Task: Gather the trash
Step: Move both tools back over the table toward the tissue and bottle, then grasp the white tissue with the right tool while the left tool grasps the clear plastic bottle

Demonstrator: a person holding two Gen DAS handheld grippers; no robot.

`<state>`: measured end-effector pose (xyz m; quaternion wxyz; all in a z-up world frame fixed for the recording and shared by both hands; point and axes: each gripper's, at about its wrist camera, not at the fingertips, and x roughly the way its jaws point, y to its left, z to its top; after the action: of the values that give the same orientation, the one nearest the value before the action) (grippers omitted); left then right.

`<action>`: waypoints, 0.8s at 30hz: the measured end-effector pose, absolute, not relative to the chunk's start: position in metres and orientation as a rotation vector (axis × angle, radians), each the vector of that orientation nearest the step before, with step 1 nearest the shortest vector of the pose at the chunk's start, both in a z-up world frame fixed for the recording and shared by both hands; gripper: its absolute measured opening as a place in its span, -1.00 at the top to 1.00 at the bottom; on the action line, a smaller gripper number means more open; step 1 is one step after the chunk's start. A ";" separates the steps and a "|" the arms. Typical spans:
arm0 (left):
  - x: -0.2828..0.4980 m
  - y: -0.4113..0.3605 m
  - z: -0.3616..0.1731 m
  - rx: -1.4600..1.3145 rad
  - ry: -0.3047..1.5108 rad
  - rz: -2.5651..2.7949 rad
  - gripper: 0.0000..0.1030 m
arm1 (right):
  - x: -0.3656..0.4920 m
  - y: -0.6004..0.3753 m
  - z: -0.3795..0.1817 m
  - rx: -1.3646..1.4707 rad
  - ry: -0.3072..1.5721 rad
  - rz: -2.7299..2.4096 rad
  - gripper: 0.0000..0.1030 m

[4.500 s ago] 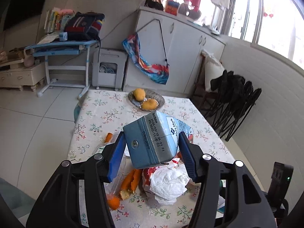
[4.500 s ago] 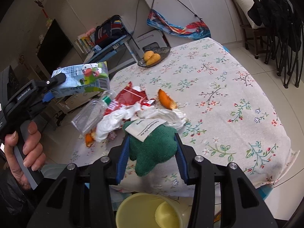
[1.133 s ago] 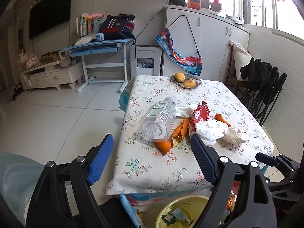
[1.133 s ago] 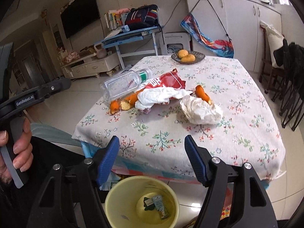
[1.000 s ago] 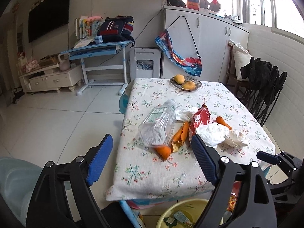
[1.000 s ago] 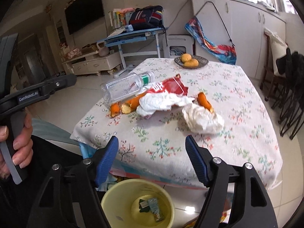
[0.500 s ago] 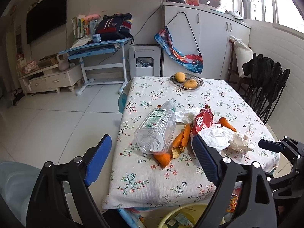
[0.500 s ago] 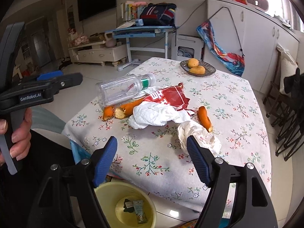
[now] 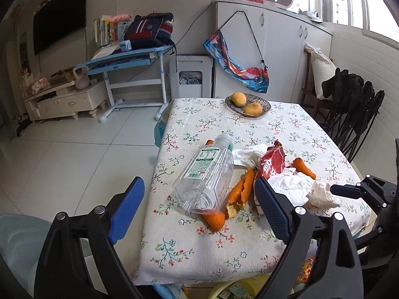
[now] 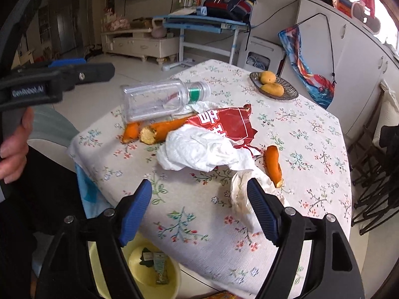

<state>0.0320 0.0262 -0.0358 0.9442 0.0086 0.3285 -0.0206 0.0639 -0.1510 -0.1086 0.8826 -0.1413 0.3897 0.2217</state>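
A heap of trash lies on the flowered tablecloth [image 9: 204, 244]: a clear plastic bottle [image 9: 207, 174] on its side, orange peels [image 9: 240, 189], a red snack wrapper [image 9: 273, 160] and crumpled white tissues [image 9: 294, 186]. My left gripper [image 9: 199, 204] hovers before the bottle, its jaws opening, nothing between them. In the right wrist view the bottle [image 10: 159, 99], wrapper [image 10: 224, 124], tissues [image 10: 199, 149] and a peel [image 10: 273, 164] show. My right gripper [image 10: 199, 206] is over the table's near edge, jaws opening and empty, a crumpled tissue [image 10: 243, 194] by its right finger.
A yellow bin [image 10: 149, 264] with a few scraps stands on the floor below the table edge. A dish with two mangoes [image 9: 248, 104] sits at the far end. Dark folding chairs [image 9: 354, 114] line the right side; a blue desk [image 9: 129, 59] stands behind.
Both grippers let go of the carton and the green cloth; scraps now lie in the bin. Over the last second both advanced toward the trash heap and widened slightly; the right one rolled.
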 end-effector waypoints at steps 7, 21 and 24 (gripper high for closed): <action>0.060 0.022 -0.041 0.016 0.712 -0.051 -0.70 | 0.087 -0.146 -0.125 -0.352 0.861 0.460 -0.47; 0.114 0.004 -0.054 0.084 0.798 -0.069 -0.73 | 0.118 -0.147 -0.124 -0.146 0.905 0.545 0.30; 0.128 -0.001 -0.059 0.123 0.831 -0.065 -0.73 | 0.120 -0.158 -0.119 -0.053 0.901 0.558 0.37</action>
<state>0.1281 -0.0012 -0.0594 0.9125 0.0597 0.4034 -0.0314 0.1204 -0.1576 -0.1186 0.8625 -0.0252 0.4298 0.2660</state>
